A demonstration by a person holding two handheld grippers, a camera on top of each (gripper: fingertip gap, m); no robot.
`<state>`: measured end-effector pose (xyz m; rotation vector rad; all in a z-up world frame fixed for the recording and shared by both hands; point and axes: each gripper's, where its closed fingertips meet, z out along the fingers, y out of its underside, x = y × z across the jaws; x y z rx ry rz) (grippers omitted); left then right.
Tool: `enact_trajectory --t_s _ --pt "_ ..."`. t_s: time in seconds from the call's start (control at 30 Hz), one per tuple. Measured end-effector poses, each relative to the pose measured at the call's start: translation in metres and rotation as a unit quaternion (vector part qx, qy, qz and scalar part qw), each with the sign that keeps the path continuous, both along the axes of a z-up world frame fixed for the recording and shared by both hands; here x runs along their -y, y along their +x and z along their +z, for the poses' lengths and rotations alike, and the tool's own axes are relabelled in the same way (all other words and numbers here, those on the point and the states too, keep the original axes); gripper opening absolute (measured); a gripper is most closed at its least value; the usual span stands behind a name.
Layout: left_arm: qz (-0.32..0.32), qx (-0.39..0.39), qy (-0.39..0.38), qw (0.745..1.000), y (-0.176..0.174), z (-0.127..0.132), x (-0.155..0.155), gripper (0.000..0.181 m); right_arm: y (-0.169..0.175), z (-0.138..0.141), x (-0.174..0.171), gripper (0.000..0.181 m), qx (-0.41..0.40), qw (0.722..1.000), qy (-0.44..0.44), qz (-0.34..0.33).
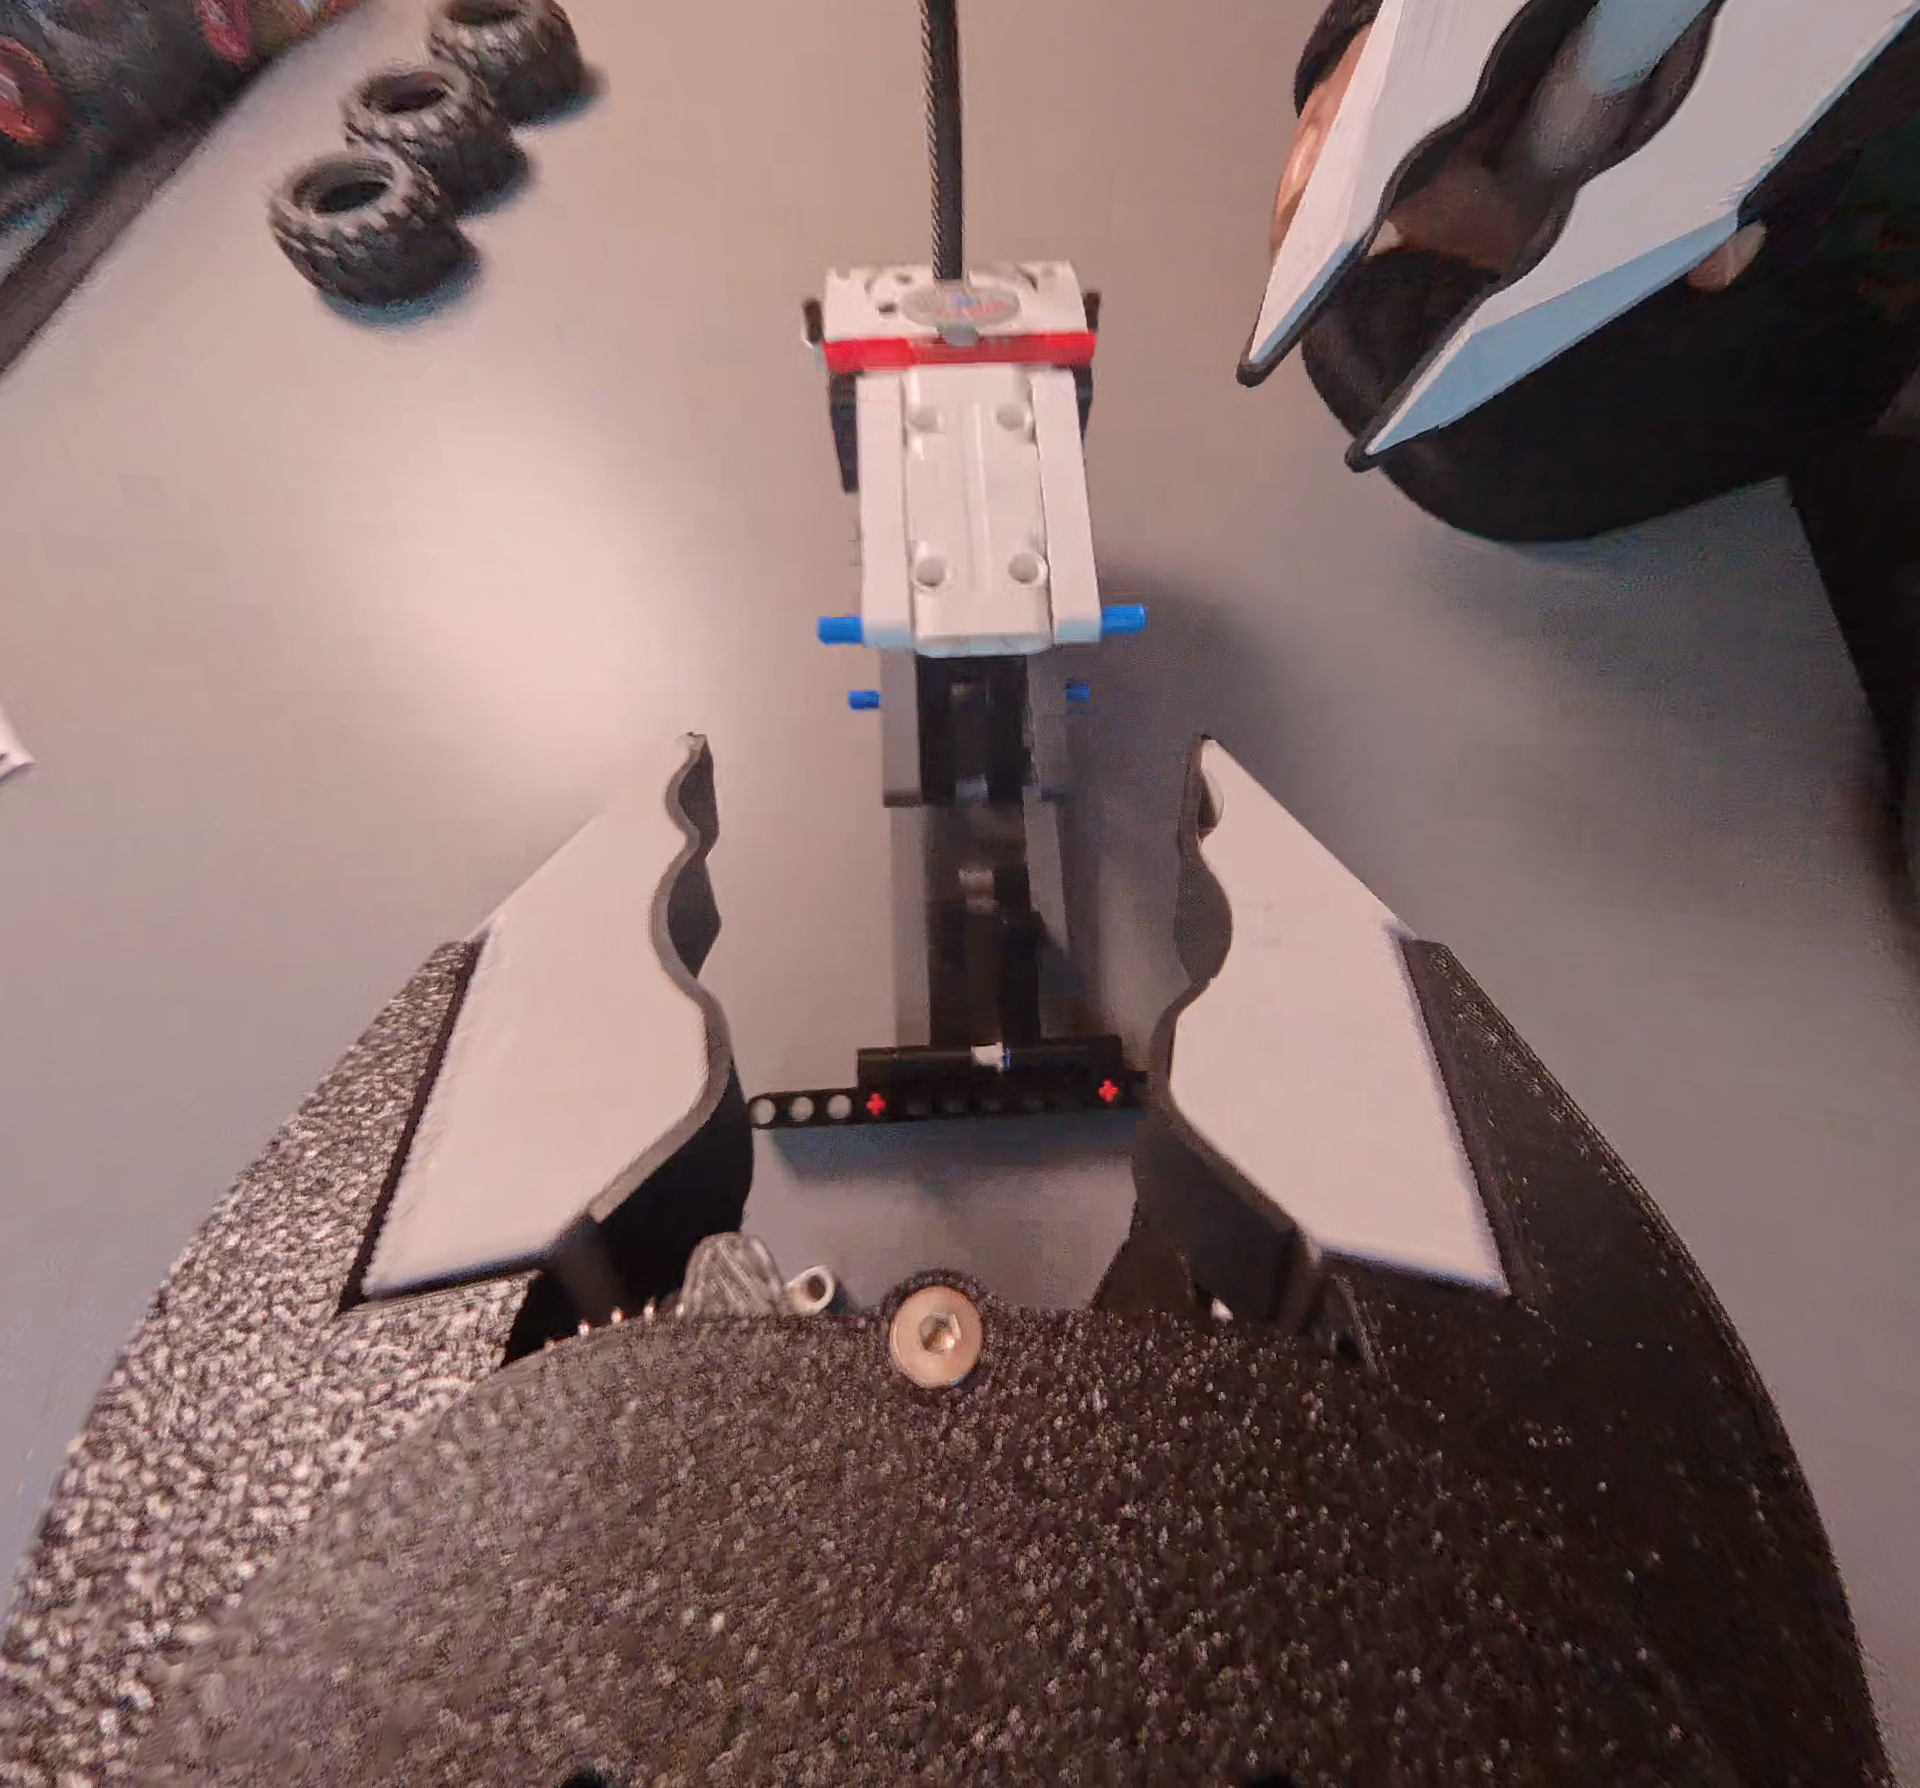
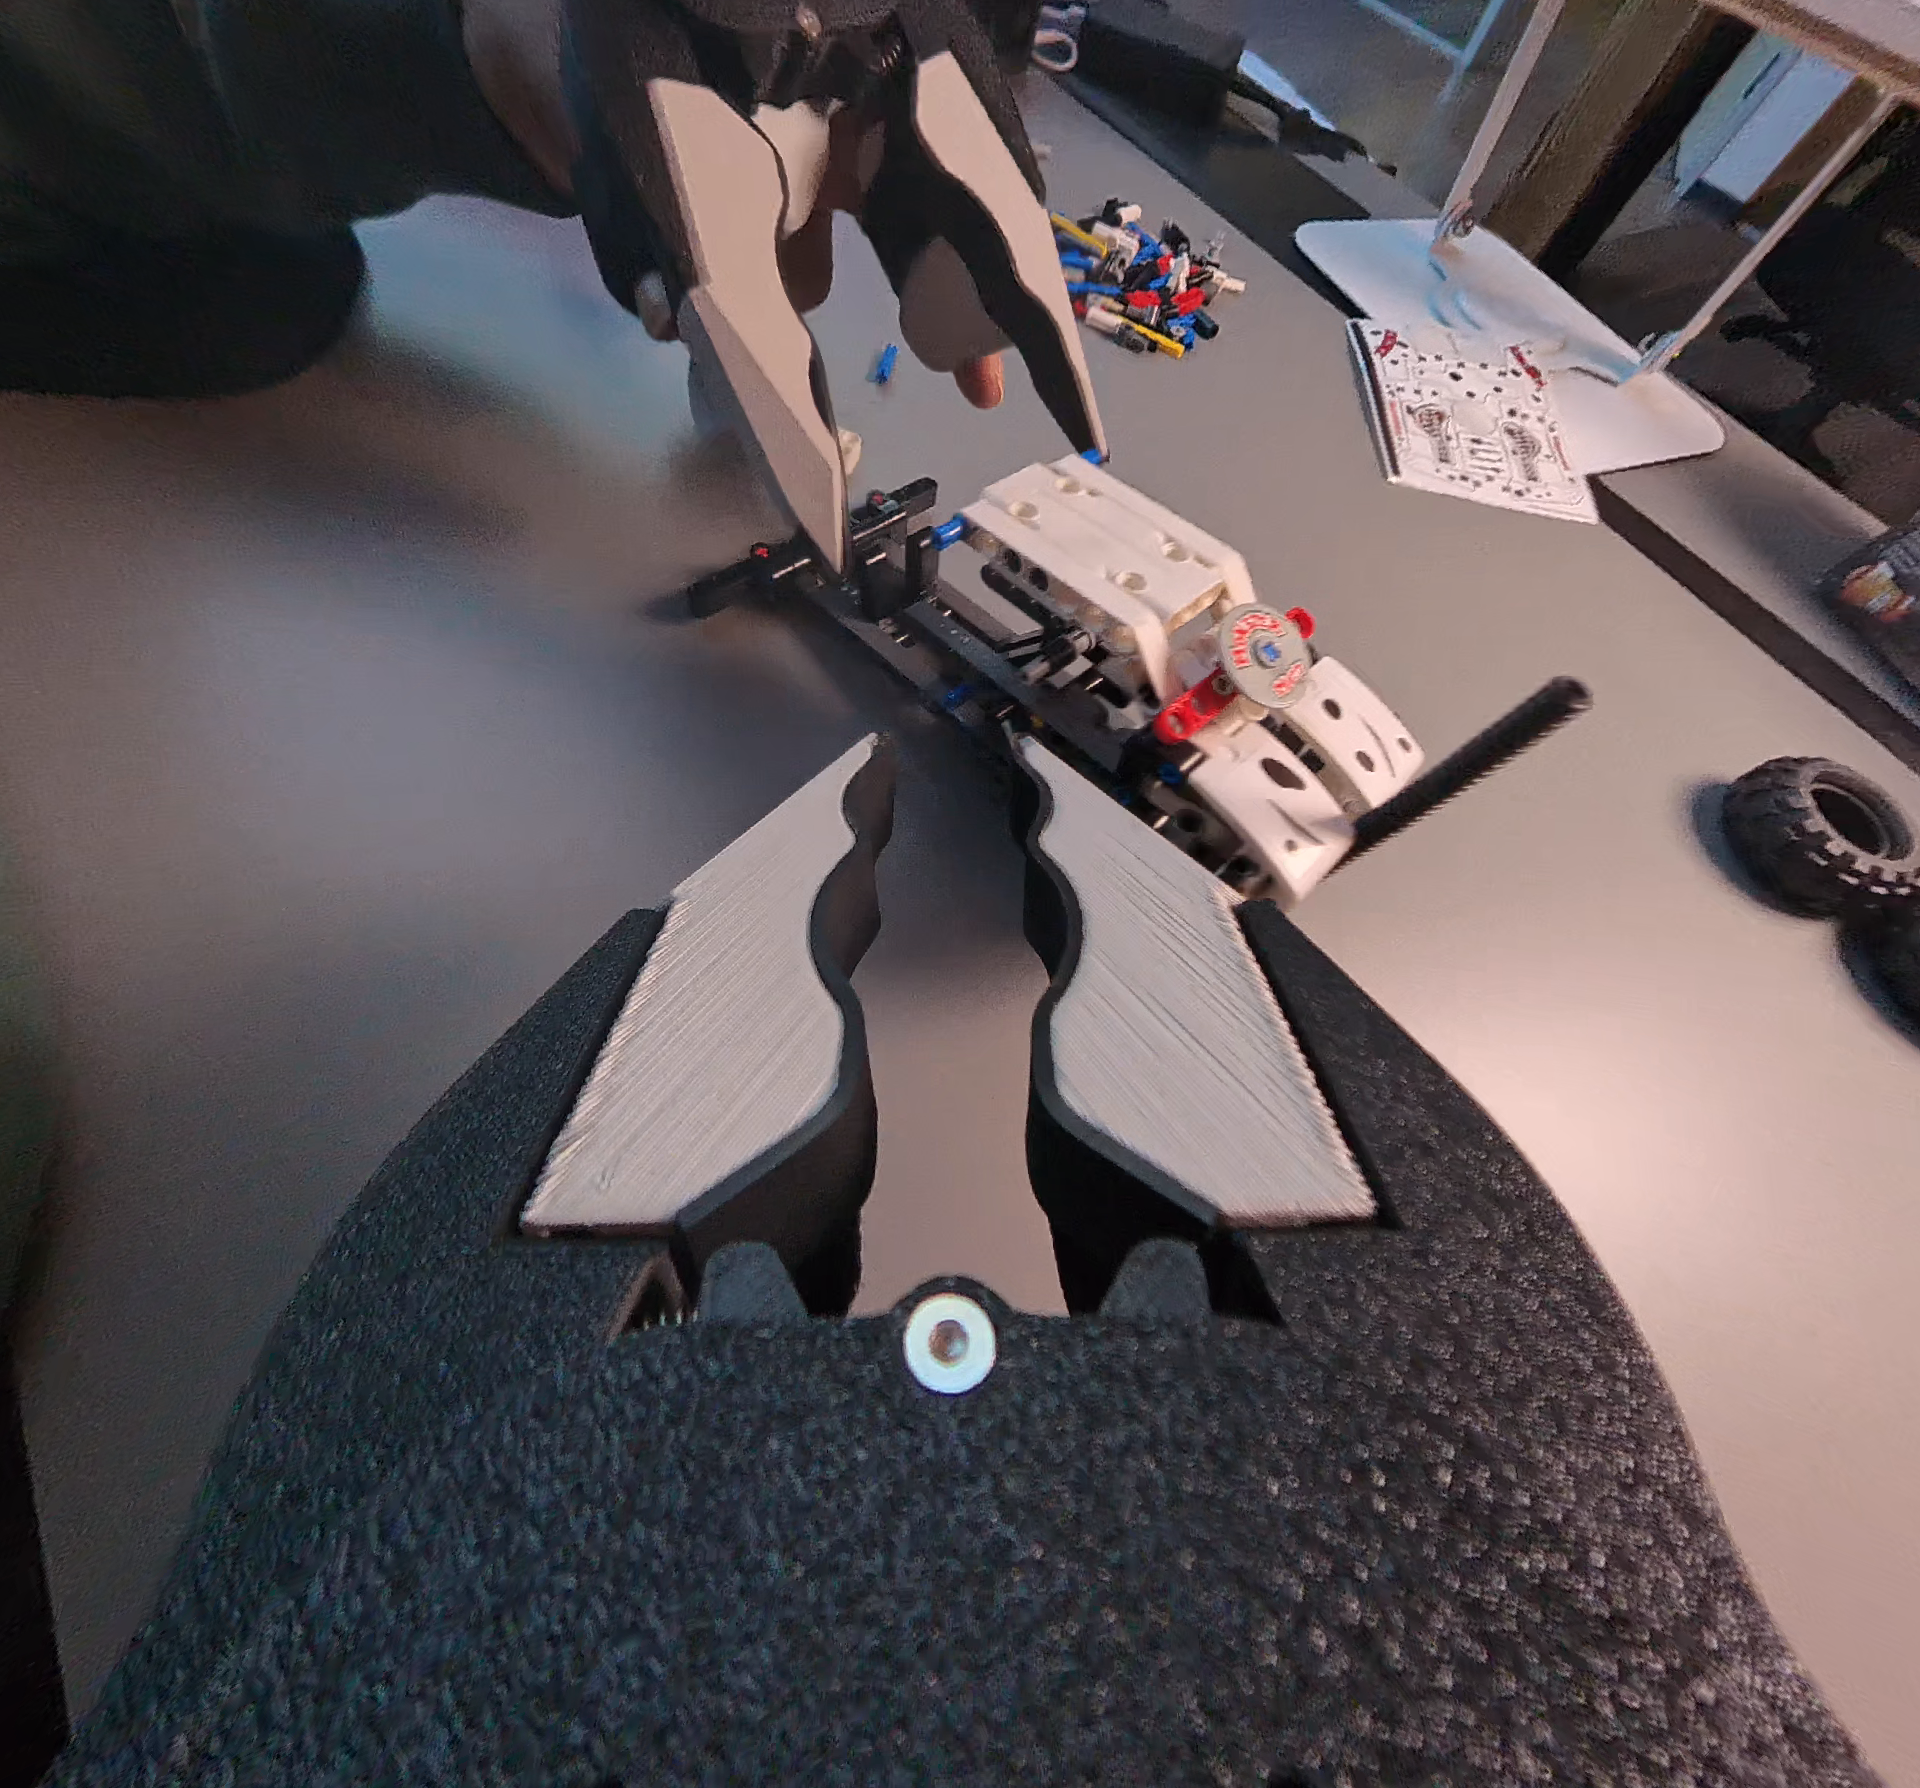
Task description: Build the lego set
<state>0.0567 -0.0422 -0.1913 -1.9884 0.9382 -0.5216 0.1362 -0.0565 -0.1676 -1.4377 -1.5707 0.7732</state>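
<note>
Resting on the grey table, the lego vehicle sits between the spread fingers of the left gripper. Beside it hovers the right gripper, parted and empty, with three black tyres well apart.

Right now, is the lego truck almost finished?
Partly. The white-and-black truck body is built on the table, with a red beam and a black axle sticking out. Both the left gripper and right gripper are open and empty around its frame. The three black tyres are still off, and a pile of small pieces is unused.
</note>
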Motion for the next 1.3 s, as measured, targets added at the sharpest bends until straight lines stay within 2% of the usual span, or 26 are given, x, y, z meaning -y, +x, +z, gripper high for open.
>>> enact_trajectory --t_s 0.1,0.2,0.27,0.43,0.57,0.7,0.9,1.07,1.2,1.3 --pt "0.009 -0.041 -0.029 0.999 0.008 -0.03 -0.004 0.087 -0.013 -0.016 0.007 0.022 0.012 1.0 -0.003 -0.016" --pt "0.024 -0.056 -0.062 0.996 0.011 -0.045 -0.008 0.058 -0.02 -0.022 -0.003 0.023 0.038 0.997 0.041 -0.048" --pt "0.022 -0.033 -0.084 0.996 0.015 -0.044 -0.007 0.045 -0.026 -0.022 -0.003 0.023 0.038 0.997 0.035 -0.054" --pt "0.047 0.096 -0.184 0.977 0.014 -0.032 -0.008 0.045 -0.034 -0.018 -0.008 0.025 0.025 0.996 0.03 -0.078" --pt "0.041 0.182 -0.248 0.951 0.017 -0.019 -0.004 0.044 -0.044 -0.008 -0.01 0.023 -0.01 0.996 0.002 -0.091" --pt "0.025 0.238 -0.288 0.927 0.021 -0.01 0.0 0.044 -0.05 -0.005 -0.023 0.015 -0.023 0.993 0.009 -0.119" --pt "0.004 0.271 -0.305 0.913 0.027 0.0 0.005 0.044 -0.053 -0.002 -0.024 0.001 -0.04 0.993 0.01 -0.115" --pt "0.001 0.285 -0.308 0.908 0.028 0.005 0.005 0.044 -0.053 0.003 -0.023 0.0 -0.054 0.992 0.012 -0.114" --pt "0.018 0.267 -0.292 0.918 0.026 0.005 0.003 0.044 -0.05 0.012 -0.027 0.0 -0.076 0.989 0.017 -0.123" --pt "0.049 0.211 -0.255 0.942 0.022 -0.001 -0.002 0.044 -0.046 0.02 -0.032 0.004 -0.099 0.986 0.015 -0.132"
